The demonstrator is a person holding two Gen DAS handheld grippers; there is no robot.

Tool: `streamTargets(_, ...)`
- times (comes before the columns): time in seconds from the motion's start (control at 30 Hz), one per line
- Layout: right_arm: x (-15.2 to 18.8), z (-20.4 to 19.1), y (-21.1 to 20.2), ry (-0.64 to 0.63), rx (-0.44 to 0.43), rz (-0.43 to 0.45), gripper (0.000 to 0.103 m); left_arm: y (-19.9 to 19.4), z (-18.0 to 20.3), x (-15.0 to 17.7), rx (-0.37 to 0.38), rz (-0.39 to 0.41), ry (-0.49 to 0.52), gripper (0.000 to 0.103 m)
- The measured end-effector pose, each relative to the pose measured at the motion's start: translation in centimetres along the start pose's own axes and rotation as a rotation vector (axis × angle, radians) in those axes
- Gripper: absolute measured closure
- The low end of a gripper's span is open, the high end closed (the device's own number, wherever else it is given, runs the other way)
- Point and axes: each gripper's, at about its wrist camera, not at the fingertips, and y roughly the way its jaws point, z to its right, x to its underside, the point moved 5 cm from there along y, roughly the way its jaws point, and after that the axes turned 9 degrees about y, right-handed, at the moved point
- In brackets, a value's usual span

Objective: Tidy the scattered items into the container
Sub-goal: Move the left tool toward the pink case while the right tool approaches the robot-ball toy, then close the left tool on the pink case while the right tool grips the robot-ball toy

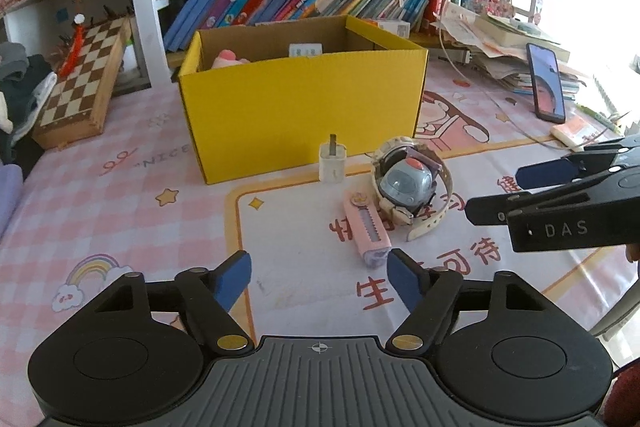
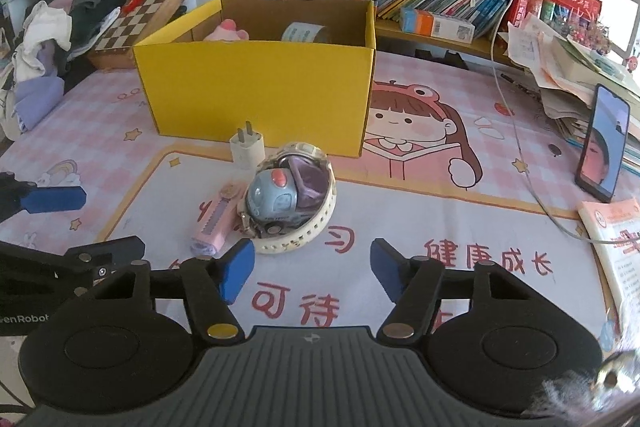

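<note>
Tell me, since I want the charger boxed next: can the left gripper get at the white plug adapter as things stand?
Probably yes. The left gripper is open and empty, and the white plug adapter stands alone beside the yellow box, clear of the watch.

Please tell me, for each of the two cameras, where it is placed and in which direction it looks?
Left wrist: sits on the left hand-held gripper, looking forward and down over the desk toward the yellow box; its own open blue fingers show, with the right hand-held gripper entering from the right.
Right wrist: sits on the right hand-held gripper, facing the same box; its open fingers show, with the left hand-held gripper at the left edge.
Shared: box, white charger, toy car inside the watch strap, pink cutter, phone.
</note>
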Motion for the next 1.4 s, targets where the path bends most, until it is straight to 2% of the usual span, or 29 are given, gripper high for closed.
streamTargets(0.3,-1.1,0.9,2.1,-0.009,-0.021,-0.036,0.051,2.2,0.8,-0.6,0.026,-0.035,0.006,0.043)
streamTargets(0.57,-2.3,1.8,3.9,0.003,-0.040,-0.064,0.056,4.1,1.8,-1.3,0.034,-0.058,0.021,0.045)
streamTargets(0.77,-2.6,2.1,5.3,0.001,-0.070,-0.112,0.070,5.4,2.5,-1.7,0.043,-0.080,0.036,0.050)
streamTargets(0.97,-2.5,2.5,6.0,-0.018,-0.070,-0.145,0.083,6.9,2.8,-2.0,0.043,-0.108,0.053,0.061)
streamTargets(1.07,-2.5,2.8,6.2,-0.016,-0.079,-0.153,0.084,7.3,3.1,-2.0,0.047,-0.121,0.062,0.065)
streamTargets(1.37,-2.4,2.6,7.7,-0.032,-0.102,-0.196,0.084,8.1,3.1,-2.4,0.054,-0.119,0.062,0.068)
streamTargets(1.4,-2.3,2.5,7.7,-0.031,-0.110,-0.197,0.087,8.1,3.1,-2.4,0.056,-0.117,0.062,0.070)
